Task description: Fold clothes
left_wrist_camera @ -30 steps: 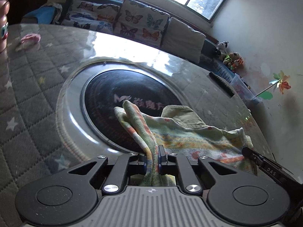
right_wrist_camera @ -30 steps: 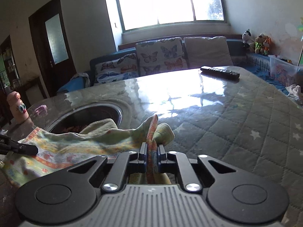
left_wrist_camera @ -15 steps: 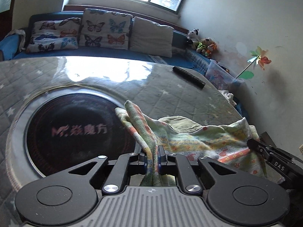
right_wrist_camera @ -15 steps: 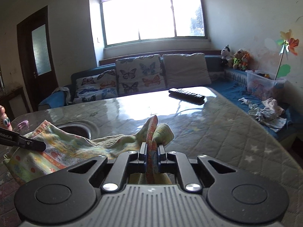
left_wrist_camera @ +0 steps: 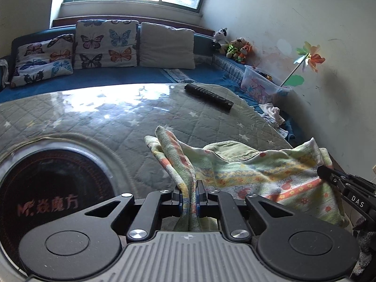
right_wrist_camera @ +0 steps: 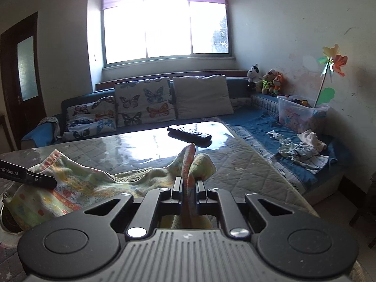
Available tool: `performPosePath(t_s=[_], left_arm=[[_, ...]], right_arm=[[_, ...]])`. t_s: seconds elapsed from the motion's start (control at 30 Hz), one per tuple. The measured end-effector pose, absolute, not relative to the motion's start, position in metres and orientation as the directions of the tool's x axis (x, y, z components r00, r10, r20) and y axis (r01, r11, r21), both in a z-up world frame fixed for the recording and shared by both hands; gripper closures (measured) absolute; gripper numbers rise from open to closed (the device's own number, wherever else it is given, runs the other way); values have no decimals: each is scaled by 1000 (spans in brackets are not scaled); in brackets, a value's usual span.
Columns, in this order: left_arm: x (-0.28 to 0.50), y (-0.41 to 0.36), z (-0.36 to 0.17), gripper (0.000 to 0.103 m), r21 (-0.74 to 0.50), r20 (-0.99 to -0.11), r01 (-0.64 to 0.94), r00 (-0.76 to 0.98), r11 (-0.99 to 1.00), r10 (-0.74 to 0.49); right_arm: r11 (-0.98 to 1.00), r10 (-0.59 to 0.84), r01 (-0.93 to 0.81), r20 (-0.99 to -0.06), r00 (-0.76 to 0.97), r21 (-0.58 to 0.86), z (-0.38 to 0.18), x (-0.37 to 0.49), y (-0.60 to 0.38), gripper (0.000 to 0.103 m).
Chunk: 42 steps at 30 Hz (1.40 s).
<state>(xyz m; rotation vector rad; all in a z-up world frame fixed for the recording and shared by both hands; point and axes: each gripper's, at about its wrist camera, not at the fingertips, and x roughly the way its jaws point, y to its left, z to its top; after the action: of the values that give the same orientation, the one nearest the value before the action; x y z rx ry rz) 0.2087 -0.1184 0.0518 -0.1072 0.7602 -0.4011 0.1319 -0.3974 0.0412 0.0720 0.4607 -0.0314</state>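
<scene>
A pale green printed garment (left_wrist_camera: 253, 171) with orange and yellow bands hangs stretched between both grippers above the quilted table (left_wrist_camera: 112, 122). My left gripper (left_wrist_camera: 189, 195) is shut on one bunched corner of it. My right gripper (right_wrist_camera: 189, 188) is shut on the opposite corner, and the garment (right_wrist_camera: 77, 188) sags away to the left there. In the left wrist view the right gripper's finger (left_wrist_camera: 340, 183) shows at the cloth's right edge. In the right wrist view the left gripper's finger (right_wrist_camera: 30, 176) shows at the cloth's left edge.
A black remote control (left_wrist_camera: 209, 95) lies near the table's far edge. A round dark cooktop (left_wrist_camera: 51, 192) is set into the table at the left. Behind stand a blue sofa with butterfly cushions (left_wrist_camera: 105, 44), a toy bin (right_wrist_camera: 300, 115) and loose clothes (right_wrist_camera: 303, 150).
Both grippers have carried the garment rightward across the table, off the round cooktop, and slightly up. The cloth stays stretched between them, both grips unchanged.
</scene>
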Motion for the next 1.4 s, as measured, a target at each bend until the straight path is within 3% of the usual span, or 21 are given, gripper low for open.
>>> performPosePath(t_s=[0.63,1.2,1.3,1.37,1.4], left_arm=[[239,-183,22,92,-106,-700,373,630,922,-336],[239,-179,-5,92,-119,-765,411,542,904,-347],[236,-177,-3,88,-114,-764,419,543,901,-349],[238,-175,-1,80,-105,-759,408,557,907,-338],[239,-175,0,70,-96,-756,400,566,911,-329]], right_arm=[[986,-97,154,-537,838,62,-2,152,-440,94],[983,-123,181,-580,805,43,-20,157,-445,93],[981,-136,192,-587,798,34,-21,158,-448,89],[980,-150,199,-579,802,21,-18,157,-448,87],[979,-158,203,-573,804,14,-16,157,-448,86]])
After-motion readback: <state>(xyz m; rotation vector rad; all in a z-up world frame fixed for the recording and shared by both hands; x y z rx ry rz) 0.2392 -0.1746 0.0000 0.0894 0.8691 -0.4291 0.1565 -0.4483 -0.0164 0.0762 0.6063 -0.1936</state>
